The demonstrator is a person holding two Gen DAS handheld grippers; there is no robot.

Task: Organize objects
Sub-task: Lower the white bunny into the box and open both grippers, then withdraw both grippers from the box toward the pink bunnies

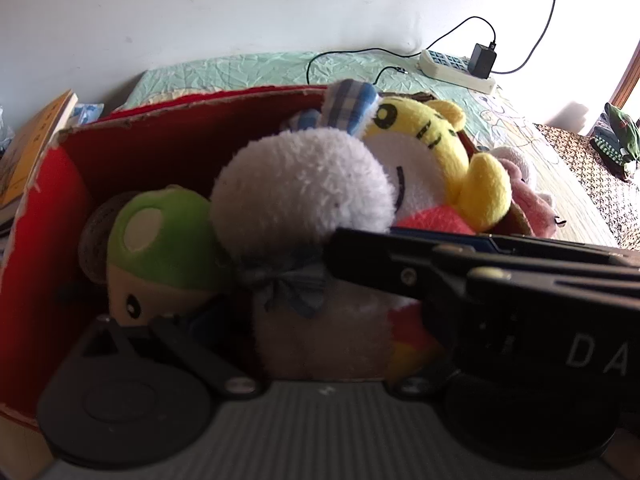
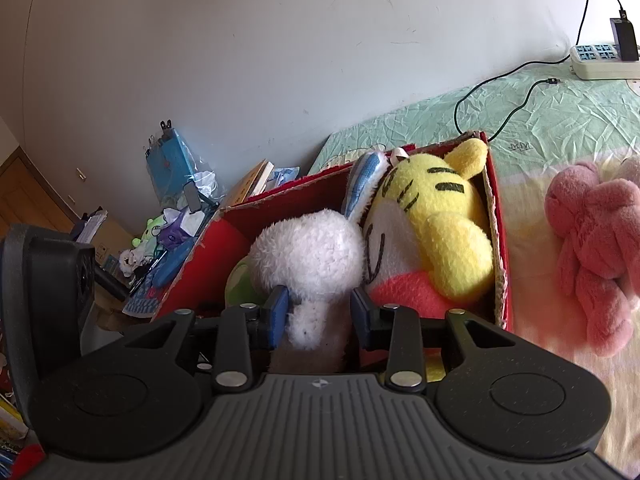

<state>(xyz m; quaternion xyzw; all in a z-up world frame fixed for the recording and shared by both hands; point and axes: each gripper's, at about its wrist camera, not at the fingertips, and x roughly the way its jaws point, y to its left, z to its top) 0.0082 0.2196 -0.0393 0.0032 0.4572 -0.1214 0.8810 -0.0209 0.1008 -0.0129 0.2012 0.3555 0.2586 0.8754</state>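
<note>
In the right wrist view, the right gripper [image 2: 320, 314] sits at lower centre, its blue-padded fingers [image 2: 277, 312] pinching the neck of a white rabbit [image 2: 310, 256] whose round head stands just beyond them. The rabbit is inside the red box [image 2: 502, 240], upright, its blue-striped ear [image 2: 364, 184] rising against the yellow tiger [image 2: 444, 216] that fills the box's right half. A green mushroom toy [image 2: 238, 284] peeks out to the rabbit's left. On the bed [image 2: 560, 128], right of the box and apart from it, lies a pink plush [image 2: 596, 252]. Far upper right, a power strip [image 2: 600, 62] holds a black charger.

In the left wrist view, the left gripper's own fingers cannot be made out; whether they are spread or closed cannot be told. The right gripper [image 1: 460, 276] crosses from the right to the rabbit's [image 1: 300, 188] bow. The mushroom [image 1: 160, 240] lies at left, the tiger [image 1: 440, 152] behind.
</note>
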